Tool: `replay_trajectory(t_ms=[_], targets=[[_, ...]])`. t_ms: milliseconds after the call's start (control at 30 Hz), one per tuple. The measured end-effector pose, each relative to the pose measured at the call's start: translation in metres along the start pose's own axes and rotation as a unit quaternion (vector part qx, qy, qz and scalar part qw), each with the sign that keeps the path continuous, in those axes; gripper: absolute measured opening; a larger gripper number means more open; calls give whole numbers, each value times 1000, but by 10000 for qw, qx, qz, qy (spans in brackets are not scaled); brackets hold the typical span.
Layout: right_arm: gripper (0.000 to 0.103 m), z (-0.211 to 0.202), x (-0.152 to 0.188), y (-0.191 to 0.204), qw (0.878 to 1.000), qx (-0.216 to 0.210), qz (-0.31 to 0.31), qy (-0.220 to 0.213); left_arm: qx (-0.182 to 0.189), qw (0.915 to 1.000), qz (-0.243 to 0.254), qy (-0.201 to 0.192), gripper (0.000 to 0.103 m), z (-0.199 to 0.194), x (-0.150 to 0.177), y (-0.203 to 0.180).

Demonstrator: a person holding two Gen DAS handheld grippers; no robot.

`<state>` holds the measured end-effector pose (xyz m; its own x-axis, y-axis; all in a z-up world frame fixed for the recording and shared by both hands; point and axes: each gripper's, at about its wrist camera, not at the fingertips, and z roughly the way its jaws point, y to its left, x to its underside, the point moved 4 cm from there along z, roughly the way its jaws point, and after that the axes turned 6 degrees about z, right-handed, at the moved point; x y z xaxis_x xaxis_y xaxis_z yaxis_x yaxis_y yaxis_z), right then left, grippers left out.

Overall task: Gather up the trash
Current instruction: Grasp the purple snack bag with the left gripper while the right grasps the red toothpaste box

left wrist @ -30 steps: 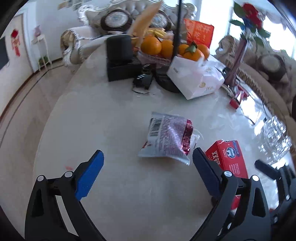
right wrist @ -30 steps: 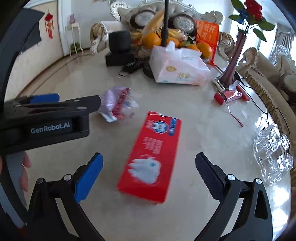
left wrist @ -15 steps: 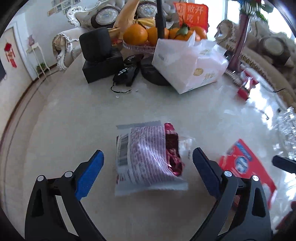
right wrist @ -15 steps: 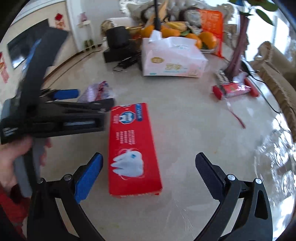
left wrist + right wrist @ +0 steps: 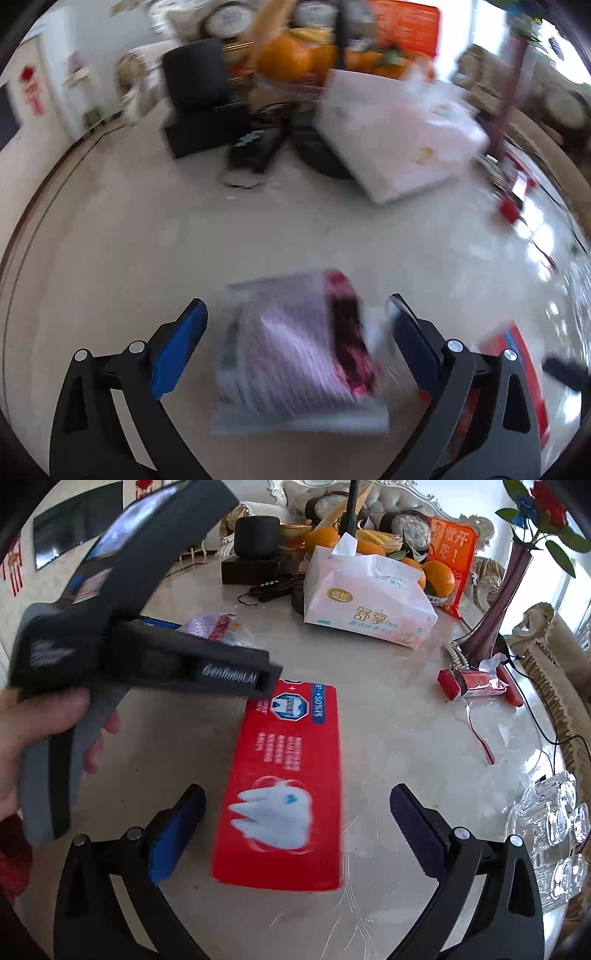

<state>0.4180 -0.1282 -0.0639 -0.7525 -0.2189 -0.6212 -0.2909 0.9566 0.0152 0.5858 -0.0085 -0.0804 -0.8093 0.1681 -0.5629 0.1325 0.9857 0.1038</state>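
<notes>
A: How far along is the trash collecting?

B: Barely begun, by my reading. Nothing is held. The left hand-held gripper (image 5: pixel 295 332) is released, fingers spread wide, with the crumpled snack wrapper (image 5: pixel 295 358) lying flat on the bench (image 5: pixel 110 240) between them. That view is blurred, so I cannot tell whether the pads touch it.

A: And the other one?

B: The right hand-held gripper (image 5: pixel 297 812) is also released. The red toothpaste box (image 5: pixel 284 790) lies on the bench between its fingers, running lengthwise ahead of it, apart from both pads. The left tool's body hangs just to the front-left of it, over the box's far end.

A: So what's left?

B: Closing on both pieces, lifting them, and putting them somewhere. No bin shows in either view. Farther ahead and to the right of the right hand-held gripper there's a small red packet (image 5: pixel 476 683) with a torn wrapper, which may be trash too.

A: Counts?

B: One snack wrapper, one toothpaste box, one small red packet. Among the rest: one tissue pack (image 5: pixel 365 598) well ahead, one vase (image 5: pixel 506 587) with flowers, and one fruit bowl's worth of oranges (image 5: pixel 436 578), at least three, the pile partly hidden.
</notes>
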Motion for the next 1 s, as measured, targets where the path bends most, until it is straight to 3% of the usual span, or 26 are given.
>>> replay_trajectory(t_ms=[167,533,600,700,733,767,1000], targets=[[95,7,1,-6,9997,-80,119,213,91,9999,-79,23,94,3,4,5],[94,4,0,-7,9997,-14,173,142,270,9996,-51,-59,94,-4,10,7],[93,4,1,-6,9998,-40,142,154,254,9996,-76,-82,87,-6,12,10],[72,2,3,-5,9994,-242,215,126,94,9999,2,-107,64,-9,15,16],[55,0,4,-4,9993,-284,198,117,69,9999,19,-113,61,-10,16,18],[48,-3,3,-3,9994,-274,188,88,73,9999,-1,-108,58,-11,17,20],[47,-7,8,-9,9989,-307,367,13,-35,9999,-113,-118,51,-20,29,28]])
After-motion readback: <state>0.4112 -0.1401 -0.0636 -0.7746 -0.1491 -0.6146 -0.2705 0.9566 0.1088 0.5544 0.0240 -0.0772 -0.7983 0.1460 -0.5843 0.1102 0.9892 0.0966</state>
